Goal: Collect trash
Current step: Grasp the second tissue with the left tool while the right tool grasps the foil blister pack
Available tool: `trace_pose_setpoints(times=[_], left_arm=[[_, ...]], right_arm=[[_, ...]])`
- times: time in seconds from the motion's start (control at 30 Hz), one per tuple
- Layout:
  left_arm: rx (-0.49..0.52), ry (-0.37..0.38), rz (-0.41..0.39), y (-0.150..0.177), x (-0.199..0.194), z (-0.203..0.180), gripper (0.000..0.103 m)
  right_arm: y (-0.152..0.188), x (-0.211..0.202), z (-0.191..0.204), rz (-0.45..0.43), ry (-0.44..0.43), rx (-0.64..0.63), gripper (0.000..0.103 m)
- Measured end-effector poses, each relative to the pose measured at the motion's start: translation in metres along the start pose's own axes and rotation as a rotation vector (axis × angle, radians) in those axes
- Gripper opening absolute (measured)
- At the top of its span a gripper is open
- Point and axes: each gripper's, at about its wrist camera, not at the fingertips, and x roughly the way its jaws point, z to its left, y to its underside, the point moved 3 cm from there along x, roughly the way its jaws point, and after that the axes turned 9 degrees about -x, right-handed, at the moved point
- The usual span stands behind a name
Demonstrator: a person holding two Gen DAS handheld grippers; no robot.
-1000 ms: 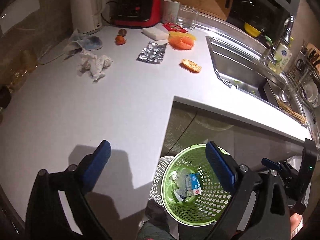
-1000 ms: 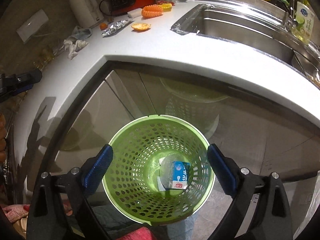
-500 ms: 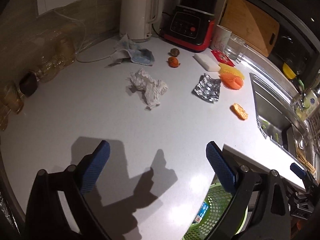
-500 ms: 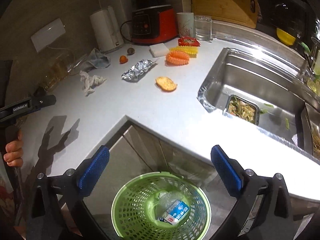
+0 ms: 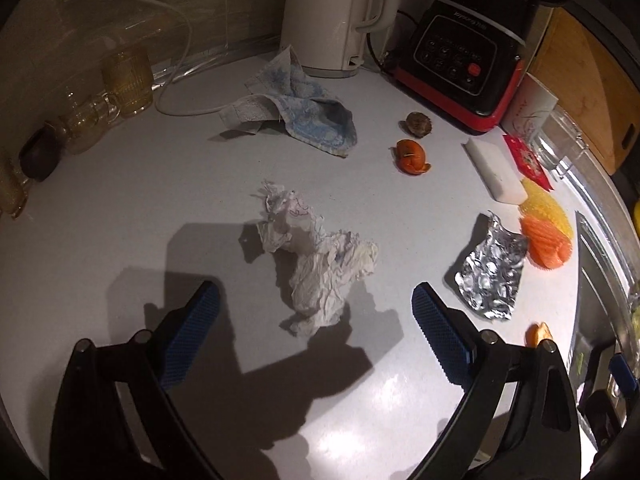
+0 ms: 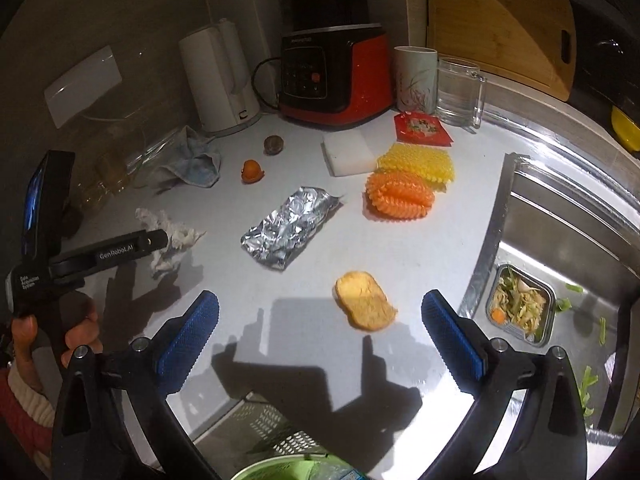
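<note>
Left gripper [image 5: 314,312] apart, empty, above the counter [image 5: 120,216]. Crumpled tissue [image 5: 316,268] lies just ahead at twelve o'clock — judged light, soft, compressible; pinch its bulky middle. Right gripper [image 6: 320,314] apart, empty — peel [image 6: 366,306] between its tips.

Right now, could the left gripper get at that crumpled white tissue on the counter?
Probably yes: the left gripper is open, the crumpled tissue lies just ahead between its fingers, and nothing blocks the way.
</note>
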Motion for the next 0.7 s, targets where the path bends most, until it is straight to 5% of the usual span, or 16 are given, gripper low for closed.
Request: trace_pose_setpoints(times=[0.23,0.47,0.7], left_arm=[[-0.054,-0.062,0.027,-0.008,0.033,-0.004,0.084],[-0.013,-0.096,0.033,-0.008,0.043,-0.007,0.015],[-0.042,-0.092,0.016,-0.011,0.029,0.009,0.007]], right_arm=[[-0.028,0.048,0.0,0.018,0.021,0.005,0.101],[-0.041,0.086,0.01,0.07,0.057,0.064,0.101],[-0.048,0.122,0.022,0.14,0.144,0.168,0.101]])
